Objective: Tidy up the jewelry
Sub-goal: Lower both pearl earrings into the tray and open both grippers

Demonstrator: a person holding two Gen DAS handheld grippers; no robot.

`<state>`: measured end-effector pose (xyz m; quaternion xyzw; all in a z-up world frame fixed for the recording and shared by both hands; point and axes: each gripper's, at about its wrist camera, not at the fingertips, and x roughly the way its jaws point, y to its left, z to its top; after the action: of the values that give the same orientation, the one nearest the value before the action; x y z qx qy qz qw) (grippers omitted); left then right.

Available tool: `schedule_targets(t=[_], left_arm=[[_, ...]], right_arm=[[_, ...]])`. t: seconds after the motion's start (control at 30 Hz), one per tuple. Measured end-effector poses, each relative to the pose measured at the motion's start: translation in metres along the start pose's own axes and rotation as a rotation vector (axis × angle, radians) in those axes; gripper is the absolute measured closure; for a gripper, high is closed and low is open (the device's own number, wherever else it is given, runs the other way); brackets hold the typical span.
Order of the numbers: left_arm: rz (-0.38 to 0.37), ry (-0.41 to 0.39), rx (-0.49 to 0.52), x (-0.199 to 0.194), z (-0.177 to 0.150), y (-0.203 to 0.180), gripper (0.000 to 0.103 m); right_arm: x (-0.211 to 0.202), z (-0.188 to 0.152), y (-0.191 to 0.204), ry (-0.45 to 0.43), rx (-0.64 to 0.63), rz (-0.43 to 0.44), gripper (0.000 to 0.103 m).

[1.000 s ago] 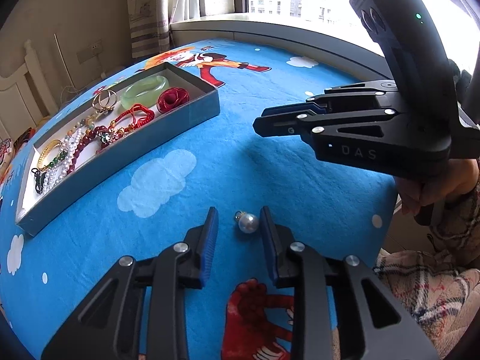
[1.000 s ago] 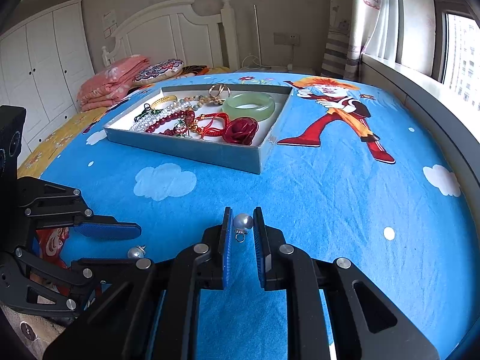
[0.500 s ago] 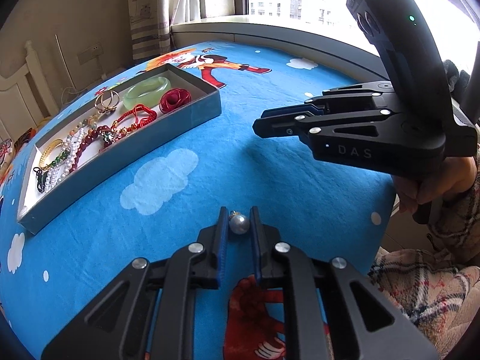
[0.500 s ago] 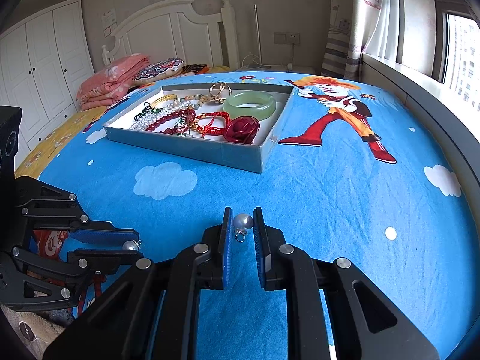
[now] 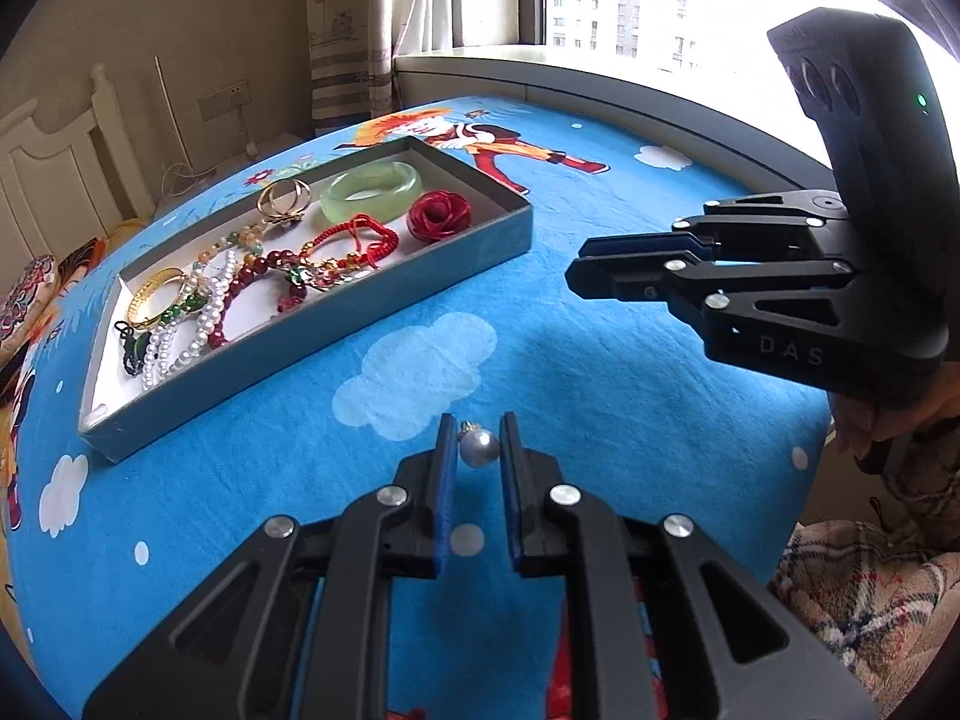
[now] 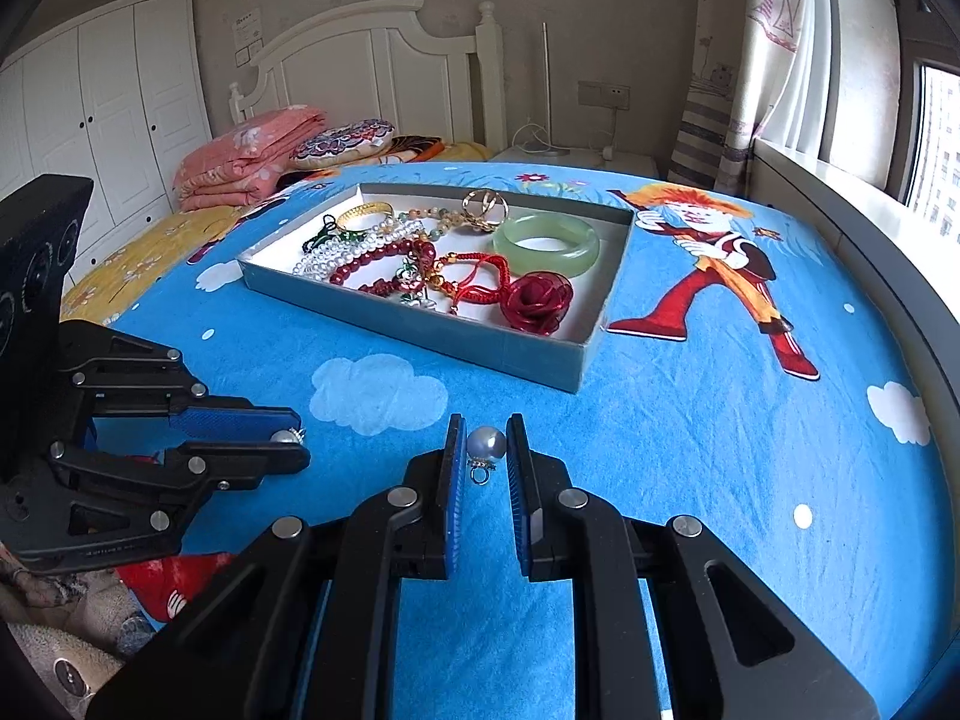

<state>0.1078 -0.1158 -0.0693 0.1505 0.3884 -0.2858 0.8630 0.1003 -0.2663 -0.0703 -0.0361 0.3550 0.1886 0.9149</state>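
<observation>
My left gripper [image 5: 477, 429] is shut on a silver-grey pearl earring [image 5: 479, 450], lifted just off the blue cartoon bedsheet. My right gripper [image 6: 486, 423] is shut on a matching pearl earring [image 6: 486, 443], its small loop hanging below. Each gripper shows in the other's view: the right gripper [image 5: 581, 264] at the right and the left gripper [image 6: 300, 438] at the left with its pearl [image 6: 281, 437]. Ahead lies the grey jewelry tray [image 5: 312, 354] [image 6: 450, 339], holding a green jade bangle [image 6: 546, 243], a red rose [image 6: 534, 303], gold rings, and bead and pearl strands.
The tray lies on a bed under a window sill [image 5: 540, 66]. At the far end are a white headboard [image 6: 360, 78] and folded pink bedding [image 6: 240, 150]. A person's hand and plaid sleeve [image 5: 888, 576] are at the bed's near right edge.
My left gripper's jaws closed around the pearl earring that lay on the sheet, then lifted it and moved it toward the tray. The right gripper has kept its pearl and barely moved.
</observation>
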Motion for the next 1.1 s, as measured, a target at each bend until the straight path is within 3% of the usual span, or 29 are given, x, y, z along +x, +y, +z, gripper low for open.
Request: schedule_targets(t=[0.33,0.5,0.83,1.1], left_arm=[[0.073,-0.030,-0.158,-0.003,0.038,0.087,0.089],[0.075,-0.036,-0.263,0.008,0.061,0.122,0.089],[0.069,-0.006,-0.364,0.042,0.087,0.147,0.089],[0.028,0.036,-0.380,0.071,0.116,0.154,0.089]], right_arm=[[0.021,0.046,0.028,-0.036,-0.106,0.016,0.087],[0.047,0.076,0.023,-0.032,-0.053,0.050,0.087],[0.121,0.113,0.014,0.052,-0.005,0.013,0.087],[0.143,0.121,0.021,0.086,-0.044,-0.022,0.087]])
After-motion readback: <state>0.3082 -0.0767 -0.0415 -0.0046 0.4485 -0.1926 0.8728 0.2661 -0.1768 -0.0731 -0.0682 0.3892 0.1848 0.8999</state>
